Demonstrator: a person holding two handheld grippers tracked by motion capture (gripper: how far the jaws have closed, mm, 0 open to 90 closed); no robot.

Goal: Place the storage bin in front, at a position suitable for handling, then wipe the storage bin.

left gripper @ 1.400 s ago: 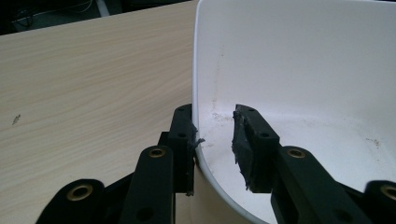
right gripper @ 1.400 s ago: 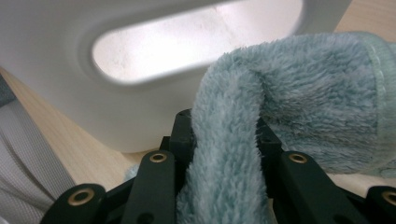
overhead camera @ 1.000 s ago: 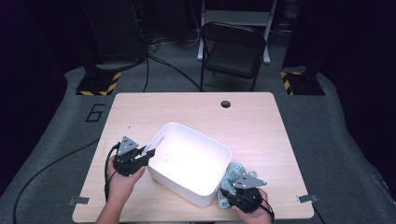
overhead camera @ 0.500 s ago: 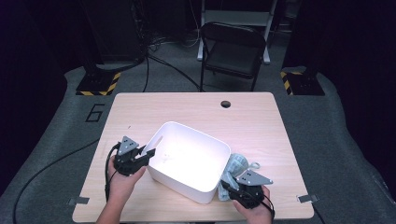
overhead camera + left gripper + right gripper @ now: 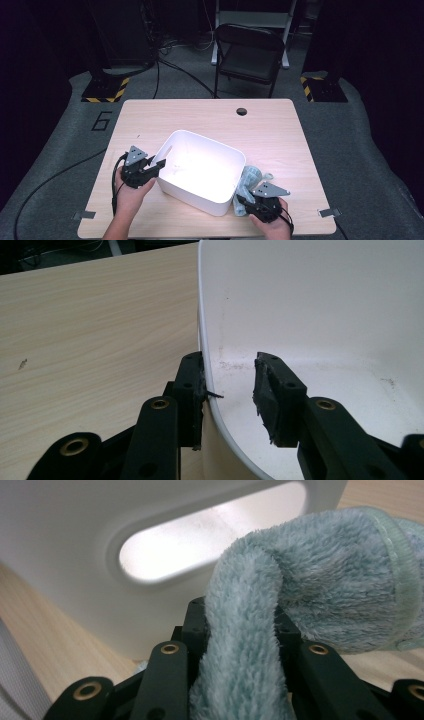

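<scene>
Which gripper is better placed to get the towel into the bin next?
Right. The right gripper is already shut on the light blue towel, beside the white bin. The left gripper straddles the bin's far wall, its jaws just opening, pads not clamping, away from the towel.

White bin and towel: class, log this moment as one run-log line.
left claw: astride white bin wall, opening | right claw: shut on teal towel beside bin | table: wooden
</scene>
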